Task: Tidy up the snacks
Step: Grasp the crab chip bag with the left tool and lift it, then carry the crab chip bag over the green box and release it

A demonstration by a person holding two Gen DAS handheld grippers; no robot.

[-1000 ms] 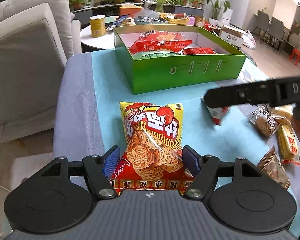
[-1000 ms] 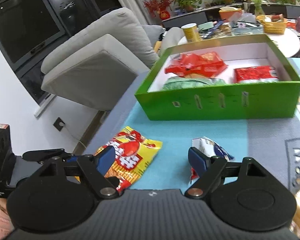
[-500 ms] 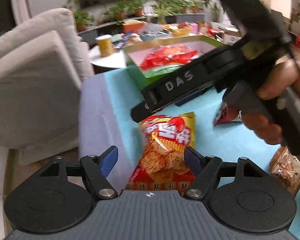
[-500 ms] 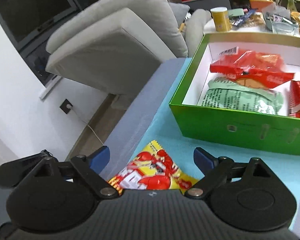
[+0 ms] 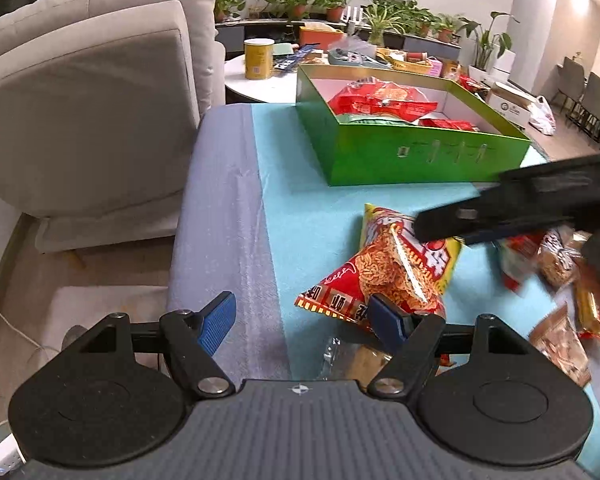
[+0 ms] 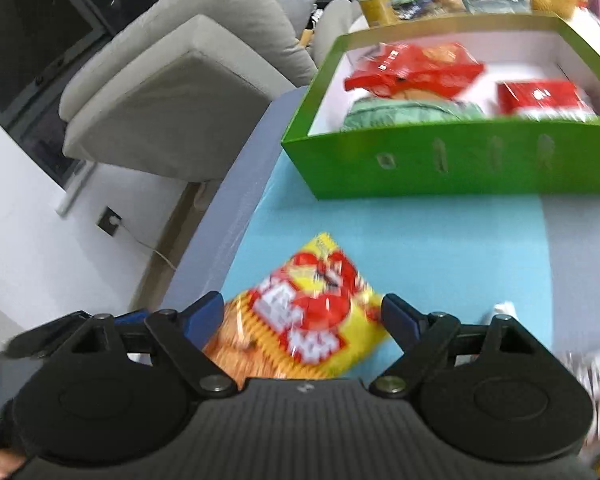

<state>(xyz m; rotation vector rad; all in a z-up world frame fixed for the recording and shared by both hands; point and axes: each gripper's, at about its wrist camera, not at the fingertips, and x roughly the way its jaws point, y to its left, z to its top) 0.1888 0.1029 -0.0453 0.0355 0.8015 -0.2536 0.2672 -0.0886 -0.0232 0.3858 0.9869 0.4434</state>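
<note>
A yellow and red noodle snack bag (image 5: 396, 268) lies on the teal cloth, also in the right wrist view (image 6: 308, 328). My right gripper (image 6: 304, 316) is open with its fingers on either side of the bag; its arm (image 5: 540, 200) crosses over the bag in the left wrist view. My left gripper (image 5: 304, 320) is open and empty, off to the bag's left, its right finger (image 5: 388, 320) by the bag's corner. The green box (image 5: 420, 156) holds red and green snack packs (image 5: 380, 100) at the far end; it also shows in the right wrist view (image 6: 460, 160).
Several small snack packs (image 5: 556, 256) lie at the right of the cloth, and a clear packet (image 5: 352, 360) lies near my left gripper. A grey sofa (image 5: 88, 100) stands left of the table. A cluttered white round table (image 5: 268, 84) stands behind the box.
My left gripper has swung left off the noodle bag. My right gripper has come down over the bag and now straddles it. The bag lies twisted and crumpled.
</note>
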